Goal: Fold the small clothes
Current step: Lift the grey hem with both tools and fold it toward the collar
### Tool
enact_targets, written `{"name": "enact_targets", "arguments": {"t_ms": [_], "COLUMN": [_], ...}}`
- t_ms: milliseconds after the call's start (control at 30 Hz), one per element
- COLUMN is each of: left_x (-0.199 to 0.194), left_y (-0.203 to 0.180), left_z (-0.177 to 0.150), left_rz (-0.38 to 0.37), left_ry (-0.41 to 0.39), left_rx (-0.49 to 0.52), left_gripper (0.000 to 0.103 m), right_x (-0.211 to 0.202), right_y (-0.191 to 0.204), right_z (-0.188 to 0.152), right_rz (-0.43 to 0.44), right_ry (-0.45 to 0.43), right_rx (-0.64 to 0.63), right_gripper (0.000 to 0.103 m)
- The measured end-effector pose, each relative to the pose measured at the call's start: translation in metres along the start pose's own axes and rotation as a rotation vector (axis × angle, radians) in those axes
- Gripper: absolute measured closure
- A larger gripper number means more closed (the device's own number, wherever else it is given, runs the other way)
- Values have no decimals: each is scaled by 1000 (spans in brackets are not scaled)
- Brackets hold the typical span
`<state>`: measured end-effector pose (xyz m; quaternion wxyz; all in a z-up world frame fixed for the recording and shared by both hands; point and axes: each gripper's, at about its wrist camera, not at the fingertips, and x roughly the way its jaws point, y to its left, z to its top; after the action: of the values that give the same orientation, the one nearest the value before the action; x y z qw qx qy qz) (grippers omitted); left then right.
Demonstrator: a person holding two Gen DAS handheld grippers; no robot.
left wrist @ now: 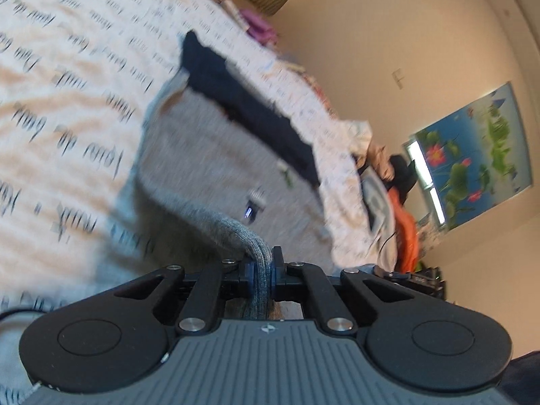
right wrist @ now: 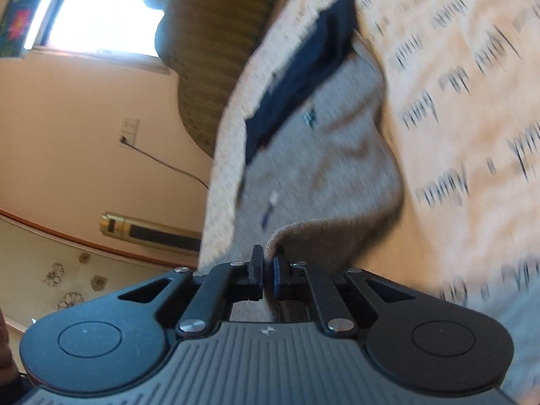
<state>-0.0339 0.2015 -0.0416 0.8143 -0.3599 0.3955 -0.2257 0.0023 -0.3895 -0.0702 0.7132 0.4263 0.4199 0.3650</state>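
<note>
A small grey knit garment (left wrist: 216, 155) with a dark navy band (left wrist: 249, 108) along its far edge lies on a bed sheet printed with script. My left gripper (left wrist: 261, 263) is shut on the garment's near ribbed edge, which bunches between the fingers. In the right wrist view the same grey garment (right wrist: 324, 155) and its navy band (right wrist: 303, 67) show. My right gripper (right wrist: 268, 270) is shut on another part of the near edge, lifted off the sheet. Both views are blurred by motion.
The cream sheet with black script (left wrist: 67, 101) covers the bed. A pile of clothes, one orange (left wrist: 405, 229), lies at the bed's far end. A striped pillow (right wrist: 219, 33), a window (right wrist: 101, 6) and a flower poster (left wrist: 472, 158) are behind.
</note>
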Motion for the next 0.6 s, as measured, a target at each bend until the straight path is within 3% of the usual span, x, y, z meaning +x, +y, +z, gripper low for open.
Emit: {"name": "enact_targets", "arguments": {"t_ms": [100,300,500,600], "left_x": [16,59,111,145], "left_y": [-3,-19,-10,2], "left_z": [32,97,170,209], "left_rz": [-47,-60,-30,23], "left_ry": [-37,-80,-161,-185], "left_rx": [-35,-30,-81,-93], "left_gripper": [96,96,96,96], "right_x": [11,26,59,84], "right_y": [5,10,-26,-49], "right_z": [34,97,172,213], "right_rz": [31,58,97,101], "right_ry": [-32,-87,-184,-221], "right_rx": [-25,-46,47,107], "right_gripper": [98,98,98,98]}}
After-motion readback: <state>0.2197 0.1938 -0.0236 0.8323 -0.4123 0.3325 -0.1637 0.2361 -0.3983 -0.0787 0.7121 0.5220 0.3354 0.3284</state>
